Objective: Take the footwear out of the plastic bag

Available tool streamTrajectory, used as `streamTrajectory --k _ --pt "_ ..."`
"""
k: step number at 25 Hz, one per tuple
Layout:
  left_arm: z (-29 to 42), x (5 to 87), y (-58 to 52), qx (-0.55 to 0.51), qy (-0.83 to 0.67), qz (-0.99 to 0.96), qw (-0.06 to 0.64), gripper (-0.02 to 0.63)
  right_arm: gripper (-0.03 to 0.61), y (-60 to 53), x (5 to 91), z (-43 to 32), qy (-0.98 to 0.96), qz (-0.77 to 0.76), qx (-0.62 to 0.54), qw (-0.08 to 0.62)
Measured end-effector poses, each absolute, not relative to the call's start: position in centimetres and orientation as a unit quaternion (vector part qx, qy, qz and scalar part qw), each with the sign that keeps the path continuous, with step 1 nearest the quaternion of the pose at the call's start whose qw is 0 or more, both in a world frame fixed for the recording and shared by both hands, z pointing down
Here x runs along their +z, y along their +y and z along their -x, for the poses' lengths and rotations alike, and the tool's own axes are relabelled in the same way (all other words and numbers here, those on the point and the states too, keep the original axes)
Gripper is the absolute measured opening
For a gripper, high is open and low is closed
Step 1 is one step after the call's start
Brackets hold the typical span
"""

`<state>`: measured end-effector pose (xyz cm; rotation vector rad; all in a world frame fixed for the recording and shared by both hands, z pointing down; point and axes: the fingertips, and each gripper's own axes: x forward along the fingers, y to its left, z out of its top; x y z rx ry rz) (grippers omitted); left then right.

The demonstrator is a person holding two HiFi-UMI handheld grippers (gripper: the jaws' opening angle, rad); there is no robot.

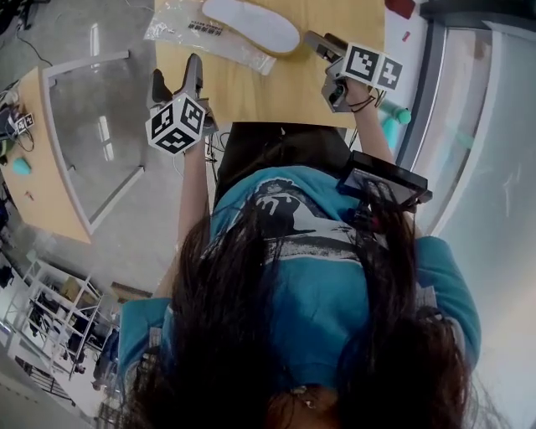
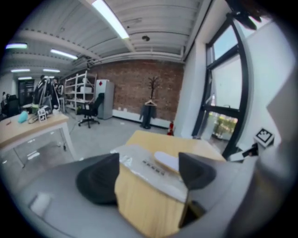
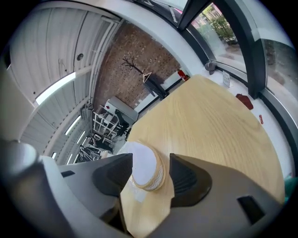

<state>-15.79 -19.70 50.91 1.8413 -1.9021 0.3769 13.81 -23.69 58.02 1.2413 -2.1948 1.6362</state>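
A white flat slipper (image 1: 251, 23) lies sole-up at the far side of the wooden table (image 1: 276, 84), partly on a clear plastic bag (image 1: 197, 32) that stretches to its left. My left gripper (image 1: 174, 77) hovers at the table's near left edge, open and empty, short of the bag (image 2: 149, 169) and the slipper (image 2: 166, 160). Just off the slipper's right end, my right gripper (image 1: 322, 43) is open. In the right gripper view the slipper's toe (image 3: 145, 168) shows between the spread jaws (image 3: 150, 174), and the pads do not press on it.
A small red object (image 3: 244, 101) lies at the table's far right by the window wall. Another desk (image 1: 50, 167) with a glass-topped frame stands to the left across grey floor. A teal object (image 1: 394, 117) sits beside my right arm.
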Motion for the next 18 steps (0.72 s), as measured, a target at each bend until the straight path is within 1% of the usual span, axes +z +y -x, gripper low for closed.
streamTrajectory --k 4,10,13,18 --pt "15.7 50.5 -17.6 0.129 -0.700 -0.664 0.229 0.383 0.230 -23.0 57.0 -12.8 -0.757 -0.388 0.521 0.075" --pt "15.2 50.5 -14.8 0.110 -0.681 -0.684 0.239 0.377 0.229 -21.4 56.5 -9.8 -0.773 -0.341 0.530 0.073" --pt "14.4 49.8 -14.3 0.100 -0.664 -0.704 0.230 0.319 0.229 -20.9 55.7 -8.8 -0.781 -0.324 0.529 0.068" --pt "13.5 49.0 -13.3 0.100 -0.651 -0.723 0.209 0.254 0.227 -19.5 54.8 -7.1 -0.790 -0.300 0.531 0.063"
